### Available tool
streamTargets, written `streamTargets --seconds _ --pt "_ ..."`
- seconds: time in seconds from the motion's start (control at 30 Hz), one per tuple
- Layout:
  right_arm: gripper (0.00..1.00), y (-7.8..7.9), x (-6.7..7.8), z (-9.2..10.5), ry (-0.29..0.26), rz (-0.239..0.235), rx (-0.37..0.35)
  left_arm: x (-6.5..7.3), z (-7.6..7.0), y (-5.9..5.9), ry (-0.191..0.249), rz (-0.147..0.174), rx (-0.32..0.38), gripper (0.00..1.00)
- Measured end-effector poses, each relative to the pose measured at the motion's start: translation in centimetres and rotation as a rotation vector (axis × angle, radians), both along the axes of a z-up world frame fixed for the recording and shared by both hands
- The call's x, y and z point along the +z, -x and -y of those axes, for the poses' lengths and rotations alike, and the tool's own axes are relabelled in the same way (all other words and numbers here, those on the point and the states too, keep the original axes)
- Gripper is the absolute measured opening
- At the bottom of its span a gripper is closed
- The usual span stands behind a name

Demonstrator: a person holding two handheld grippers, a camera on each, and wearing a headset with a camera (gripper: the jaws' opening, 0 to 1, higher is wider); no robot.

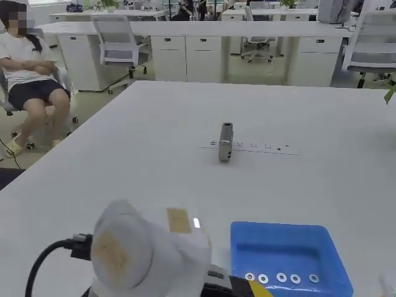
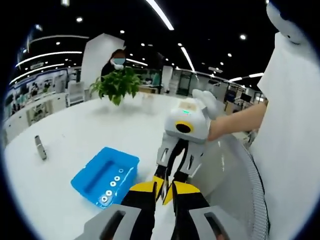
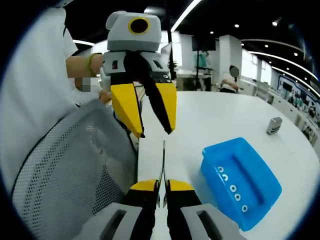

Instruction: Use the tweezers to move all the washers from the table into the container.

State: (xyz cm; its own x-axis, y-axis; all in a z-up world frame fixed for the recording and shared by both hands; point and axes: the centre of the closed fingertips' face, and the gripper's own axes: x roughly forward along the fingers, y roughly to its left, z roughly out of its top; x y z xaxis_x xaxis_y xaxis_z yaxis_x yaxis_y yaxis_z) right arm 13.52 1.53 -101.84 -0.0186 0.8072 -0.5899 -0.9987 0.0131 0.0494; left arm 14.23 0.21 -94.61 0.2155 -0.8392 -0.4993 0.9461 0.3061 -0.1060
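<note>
Washers (image 3: 232, 189), five in a row, lie in the blue container (image 3: 257, 172), right of the right gripper (image 3: 163, 192), which clenches the tweezers (image 3: 163, 160); the left gripper (image 3: 155, 133) holds its jaws parted just beyond their tip.

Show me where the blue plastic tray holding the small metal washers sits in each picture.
Head view: the blue plastic tray is at the bottom right.
Left gripper view: the tray is at the lower left, left of the jaws.
Right gripper view: the tray is at the lower right.
Shared landmark: the small grey metal block standing beyond the tray.
</note>
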Motion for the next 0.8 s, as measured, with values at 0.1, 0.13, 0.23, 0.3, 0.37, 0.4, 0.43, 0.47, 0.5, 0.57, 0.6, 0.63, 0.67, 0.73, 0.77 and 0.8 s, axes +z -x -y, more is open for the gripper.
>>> streamTargets --seconds 0.1,0.13,0.23,0.3,0.37,0.4,0.43,0.47,0.5,0.57,0.6,0.63,0.67,0.73,0.77,0.8 --pt "0.03 0.3 -0.5 0.0 0.031 0.016 0.024 0.1 0.6 0.1 -0.016 0.001 -0.033 0.05" --pt "0.03 0.4 -0.6 0.0 0.038 0.021 0.027 0.1 0.7 0.2 -0.024 0.005 -0.046 0.04" --pt "0.03 0.6 -0.9 0.0 0.062 0.031 0.044 0.3 1.1 0.3 -0.033 0.008 -0.074 0.04" --pt "0.03 0.7 -1.0 0.0 0.070 0.037 0.052 0.1 1.3 0.5 -0.055 0.006 -0.097 0.04" --pt "0.03 0.7 -1.2 0.1 0.078 0.039 0.053 -0.3 1.0 0.5 -0.098 0.023 -0.119 0.03" --pt "0.03 0.6 -1.3 0.1 0.086 0.045 0.054 -0.4 1.0 0.6 -0.107 0.023 -0.128 0.02" --pt "0.03 0.6 -1.3 0.1 0.088 0.046 0.055 -0.5 1.0 0.6 -0.109 0.020 -0.131 0.02" --pt "0.03 0.5 -1.3 0.0 0.090 0.050 0.055 -0.6 1.0 0.7 -0.112 0.014 -0.135 0.00" --pt "0.03 0.5 -1.3 0.0 0.093 0.054 0.057 -0.6 1.0 0.7 -0.113 0.011 -0.138 0.00" --pt "0.03 0.5 -1.4 0.0 0.104 0.066 0.066 -0.7 1.1 0.7 -0.117 0.012 -0.144 0.02" --pt "0.03 0.5 -1.4 -0.1 0.107 0.069 0.071 -0.8 1.1 0.8 -0.123 0.009 -0.149 0.01" --pt "0.03 0.5 -1.5 -0.1 0.111 0.071 0.073 -0.9 1.1 0.8 -0.127 0.007 -0.154 0.00" --pt "0.03 0.5 -1.6 -0.1 0.117 0.075 0.079 -1.0 1.1 0.8 -0.132 0.012 -0.157 0.00" --pt "0.03 0.4 -1.7 -0.1 0.122 0.080 0.080 -1.1 1.1 0.8 -0.137 0.007 -0.161 0.00" --pt "0.03 0.4 -1.8 0.0 0.127 0.082 0.078 -1.2 1.0 0.8 -0.143 0.012 -0.167 0.00" --pt "0.03 0.3 -1.8 0.0 0.130 0.083 0.076 -1.3 0.9 0.8 -0.152 0.023 -0.176 0.00"
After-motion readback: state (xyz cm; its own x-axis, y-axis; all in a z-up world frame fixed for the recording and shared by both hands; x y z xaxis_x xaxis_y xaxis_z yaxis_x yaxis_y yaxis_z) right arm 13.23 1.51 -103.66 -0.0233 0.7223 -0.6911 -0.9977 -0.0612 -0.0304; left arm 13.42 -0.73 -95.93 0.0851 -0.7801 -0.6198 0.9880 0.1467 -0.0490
